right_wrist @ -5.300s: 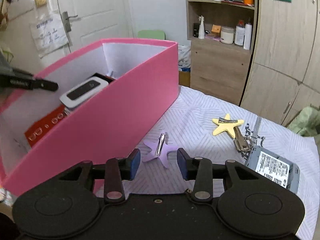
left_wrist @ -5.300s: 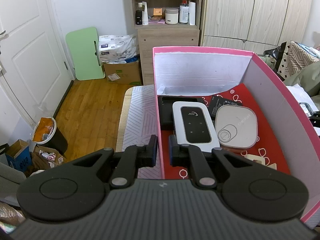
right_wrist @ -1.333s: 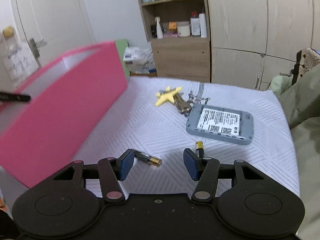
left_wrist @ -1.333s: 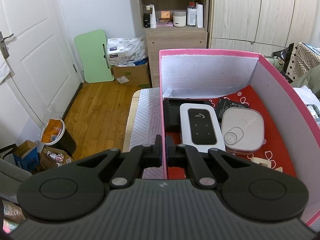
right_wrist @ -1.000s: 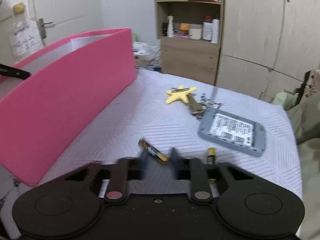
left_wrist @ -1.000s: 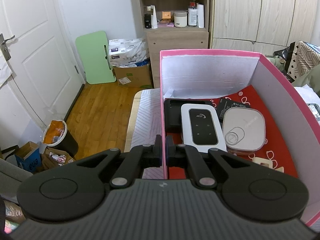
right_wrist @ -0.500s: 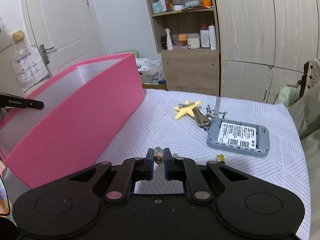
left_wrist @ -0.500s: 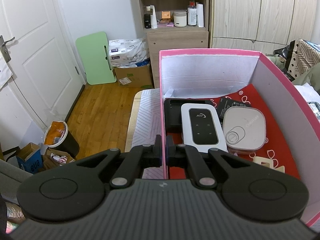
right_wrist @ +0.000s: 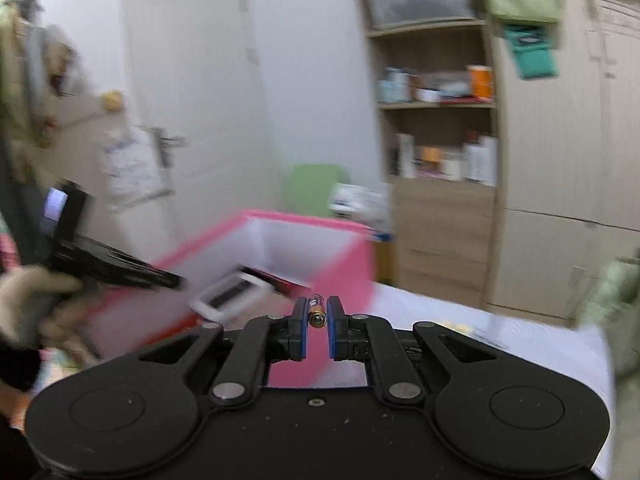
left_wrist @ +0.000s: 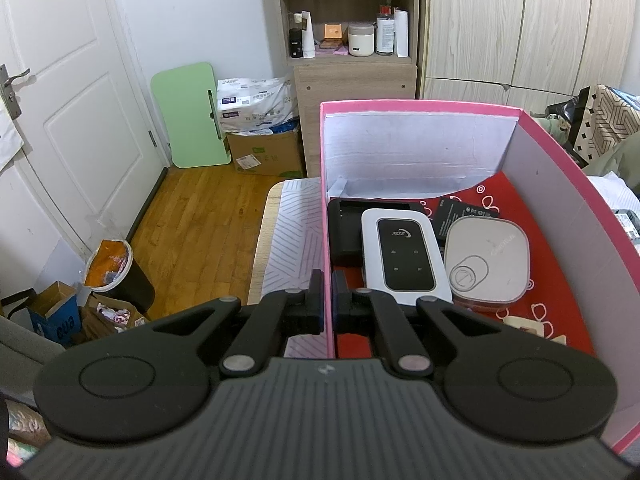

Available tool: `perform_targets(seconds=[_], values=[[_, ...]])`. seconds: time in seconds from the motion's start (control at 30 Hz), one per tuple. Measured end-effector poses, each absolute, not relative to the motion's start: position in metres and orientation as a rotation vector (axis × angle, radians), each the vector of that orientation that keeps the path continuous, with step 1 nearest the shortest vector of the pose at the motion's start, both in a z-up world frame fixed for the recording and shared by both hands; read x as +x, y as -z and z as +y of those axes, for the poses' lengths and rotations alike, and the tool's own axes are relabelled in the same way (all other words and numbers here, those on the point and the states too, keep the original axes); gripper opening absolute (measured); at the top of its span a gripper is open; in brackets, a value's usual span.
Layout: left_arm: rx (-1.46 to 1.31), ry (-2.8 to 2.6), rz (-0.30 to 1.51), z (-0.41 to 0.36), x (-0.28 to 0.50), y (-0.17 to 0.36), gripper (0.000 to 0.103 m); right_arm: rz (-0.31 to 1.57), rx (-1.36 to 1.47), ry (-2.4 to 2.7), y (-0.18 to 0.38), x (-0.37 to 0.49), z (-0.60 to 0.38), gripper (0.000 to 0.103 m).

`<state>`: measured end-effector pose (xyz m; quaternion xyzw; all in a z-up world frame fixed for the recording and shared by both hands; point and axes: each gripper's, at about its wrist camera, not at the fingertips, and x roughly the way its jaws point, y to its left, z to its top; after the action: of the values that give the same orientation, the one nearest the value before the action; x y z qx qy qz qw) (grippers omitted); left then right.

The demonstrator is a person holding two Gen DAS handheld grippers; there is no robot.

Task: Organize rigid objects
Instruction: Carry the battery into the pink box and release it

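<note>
My left tongs [left_wrist: 327, 299] are clamped on the near left wall of the pink box [left_wrist: 552, 160]. Just ahead inside lie a white router [left_wrist: 402, 256] and a grey pad [left_wrist: 486, 258], which half hide black items. My right tongs [right_wrist: 317, 320] pinch a battery [right_wrist: 316, 314] end-on; beyond them everything is blurred.

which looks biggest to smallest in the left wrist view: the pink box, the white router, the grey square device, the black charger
1. pink box, by far.
2. white router and grey square device: too alike to rank.
3. black charger, though the router hides part of it, so its full size is unsure.
</note>
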<state>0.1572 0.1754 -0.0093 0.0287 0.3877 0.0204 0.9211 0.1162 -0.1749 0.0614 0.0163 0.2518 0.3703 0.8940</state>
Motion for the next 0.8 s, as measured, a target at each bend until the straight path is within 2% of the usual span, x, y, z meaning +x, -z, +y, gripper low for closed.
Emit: perform_targets(seconds=[0.13, 0.3, 0.53, 0.6, 0.8], values=[[0.051, -0.033, 0.793, 0.176, 0.158, 0.009, 0.004, 0.561, -0.019, -0.874, -0.064, 0.125, -0.141, 0.012], [0.035, -0.02, 0.793, 0.176, 0.16, 0.009, 0.004, 0.575, -0.233, -0.876, -0.062, 0.133, -0.103, 0.012], [0.029, -0.02, 0.789, 0.178, 0.16, 0.011, 0.004, 0.731, -0.406, -0.898, -0.037, 0.143, -0.071, 0.012], [0.036, -0.024, 0.79, 0.178, 0.16, 0.011, 0.004, 0.727, -0.424, -0.896, -0.035, 0.143, -0.069, 0.012], [0.023, -0.025, 0.792, 0.181, 0.158, 0.012, 0.004, 0.724, -0.297, -0.891, -0.048, 0.147, -0.089, 0.021]])
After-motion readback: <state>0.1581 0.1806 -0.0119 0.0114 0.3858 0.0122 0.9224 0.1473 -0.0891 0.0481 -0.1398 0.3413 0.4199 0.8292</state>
